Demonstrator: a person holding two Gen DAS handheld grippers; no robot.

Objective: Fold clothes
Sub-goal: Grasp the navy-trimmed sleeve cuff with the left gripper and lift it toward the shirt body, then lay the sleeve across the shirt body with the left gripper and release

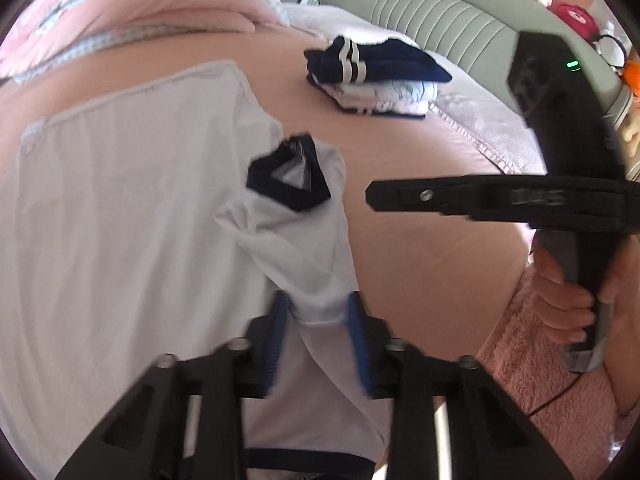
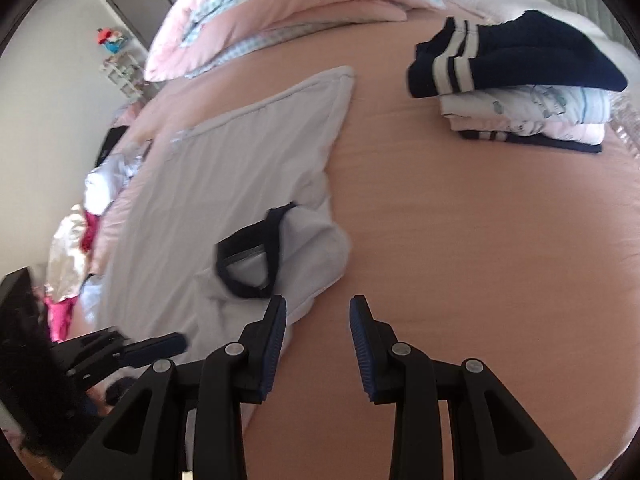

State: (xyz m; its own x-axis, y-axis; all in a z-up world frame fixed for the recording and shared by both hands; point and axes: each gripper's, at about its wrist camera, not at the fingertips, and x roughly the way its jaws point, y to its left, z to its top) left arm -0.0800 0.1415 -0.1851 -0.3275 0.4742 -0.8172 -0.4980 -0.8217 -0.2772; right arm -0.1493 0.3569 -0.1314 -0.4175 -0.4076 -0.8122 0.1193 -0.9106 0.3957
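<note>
— What sits closest to the lens?

— The left gripper [image 1: 318,320], blue pads pinched on a bunched fold of the white shirt [image 1: 120,208], which lies spread over the pink bed sheet [image 1: 420,248]. The navy-trimmed sleeve cuff [image 1: 288,176] stands up just past the fingers.

— And the other hand?

— The right gripper [image 2: 318,344] hovers over bare sheet beside the shirt's edge, fingers parted with nothing between them. From the left wrist view it reaches in sideways, the person's right hand [image 1: 568,292] wrapped around its grip.

— Any writing?

— Raised lettering on that gripper's body, too blurred to read. A green light glows near its top.

— Anything else?

— A stack of folded clothes [image 2: 520,92], well apart, navy striped piece on top.
</note>
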